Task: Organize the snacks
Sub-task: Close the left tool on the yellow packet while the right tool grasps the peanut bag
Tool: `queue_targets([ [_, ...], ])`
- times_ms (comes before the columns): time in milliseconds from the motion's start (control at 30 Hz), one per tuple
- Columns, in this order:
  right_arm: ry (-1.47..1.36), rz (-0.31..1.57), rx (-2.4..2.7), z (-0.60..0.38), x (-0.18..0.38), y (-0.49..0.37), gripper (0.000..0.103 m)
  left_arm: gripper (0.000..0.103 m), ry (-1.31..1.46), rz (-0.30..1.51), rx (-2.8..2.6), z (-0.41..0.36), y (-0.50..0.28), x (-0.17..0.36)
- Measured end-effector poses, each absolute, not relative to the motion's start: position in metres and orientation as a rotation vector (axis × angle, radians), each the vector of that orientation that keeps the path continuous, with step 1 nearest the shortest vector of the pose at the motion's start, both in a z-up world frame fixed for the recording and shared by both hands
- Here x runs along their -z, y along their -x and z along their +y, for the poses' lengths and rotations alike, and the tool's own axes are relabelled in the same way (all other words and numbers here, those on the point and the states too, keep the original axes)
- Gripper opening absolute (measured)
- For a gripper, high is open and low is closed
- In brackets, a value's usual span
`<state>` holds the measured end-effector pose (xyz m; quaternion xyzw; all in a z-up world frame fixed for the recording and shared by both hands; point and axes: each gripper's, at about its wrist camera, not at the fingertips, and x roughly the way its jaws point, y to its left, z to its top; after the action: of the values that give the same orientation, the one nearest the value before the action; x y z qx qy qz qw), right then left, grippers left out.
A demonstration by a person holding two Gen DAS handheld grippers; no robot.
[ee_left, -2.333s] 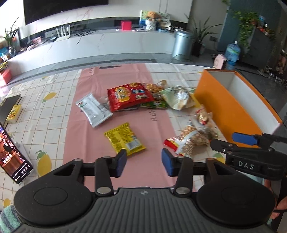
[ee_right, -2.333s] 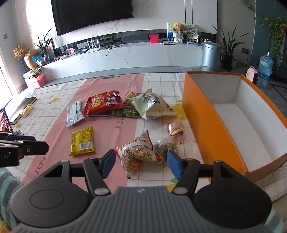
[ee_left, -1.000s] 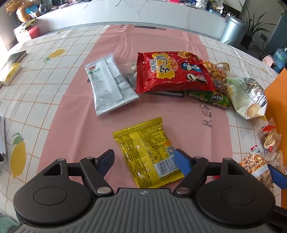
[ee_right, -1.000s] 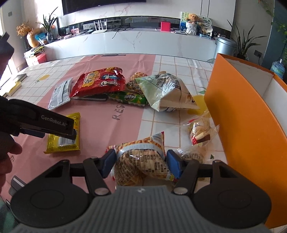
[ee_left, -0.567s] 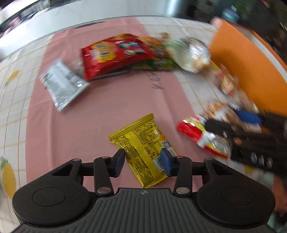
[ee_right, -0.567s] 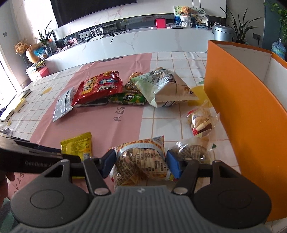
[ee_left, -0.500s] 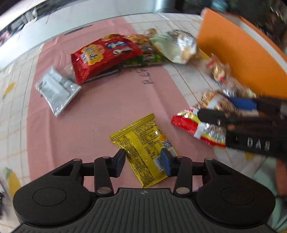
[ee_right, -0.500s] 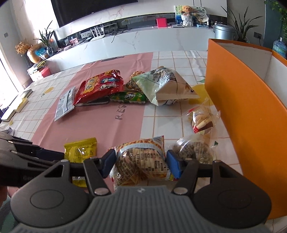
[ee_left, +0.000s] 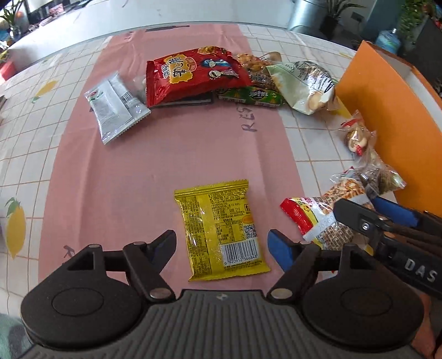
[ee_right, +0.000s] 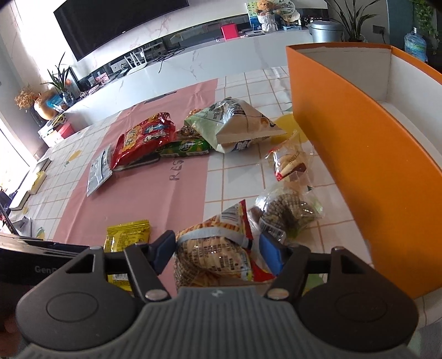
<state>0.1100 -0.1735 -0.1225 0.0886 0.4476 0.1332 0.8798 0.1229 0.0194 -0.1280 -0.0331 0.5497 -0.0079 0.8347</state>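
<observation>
The right gripper (ee_right: 218, 252) had its fingers pressed on the peanut bag (ee_right: 214, 251), close beside the orange box (ee_right: 359, 154). The left gripper (ee_left: 222, 244) held its fingers apart around the yellow packet (ee_left: 219, 229), which lay flat on the pink runner (ee_left: 165, 154), further from the box. Under the runner was a tiled tablecloth (ee_left: 25, 149) with lemon prints. Beyond the box stood a white counter (ee_right: 193, 63) and a dark television (ee_right: 121, 24).

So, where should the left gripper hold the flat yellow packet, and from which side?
Grip the yellow packet across its narrow width near the barcode end, coming from above. It lies flat and lengthwise between the open left gripper fingers, so both long edges are free.
</observation>
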Motion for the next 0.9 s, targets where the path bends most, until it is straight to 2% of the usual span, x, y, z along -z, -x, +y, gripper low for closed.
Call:
queue_targets([
  [233, -0.216, 0.934, -0.302, -0.186, 0.124, -0.101, 0.065, 0.088, -0.001, 1.128, -0.034, -0.003, -0.122, 0.139],
  [367, -0.215, 0.932, -0.308, -0.186, 0.125, -0.099, 0.065, 0.079, -0.048, 1.149, -0.031, 0.000, -0.122, 0.141],
  [433, -0.193, 0.931, -0.310, -0.183, 0.125, -0.100, 0.065, 0.079, -0.066, 1.177, -0.015, 0.005, -0.121, 0.140],
  [567, -0.120, 0.916, -0.319, -0.172, 0.124, -0.098, 0.065, 0.079, -0.148, 1.193, -0.015, 0.012, -0.116, 0.139],
  [633, -0.077, 0.903, -0.324, -0.165, 0.124, -0.096, 0.065, 0.079, -0.133, 1.173, -0.015, 0.014, -0.115, 0.137],
  [733, -0.026, 0.884, -0.333, -0.158, 0.123, -0.092, 0.068, 0.085, -0.095, 1.151, 0.005, 0.016, -0.116, 0.137],
  [900, 0.042, 0.883, -0.328, -0.149, 0.126, -0.093, 0.068, 0.085, -0.110, 1.146, 0.019, 0.015, -0.120, 0.142],
])
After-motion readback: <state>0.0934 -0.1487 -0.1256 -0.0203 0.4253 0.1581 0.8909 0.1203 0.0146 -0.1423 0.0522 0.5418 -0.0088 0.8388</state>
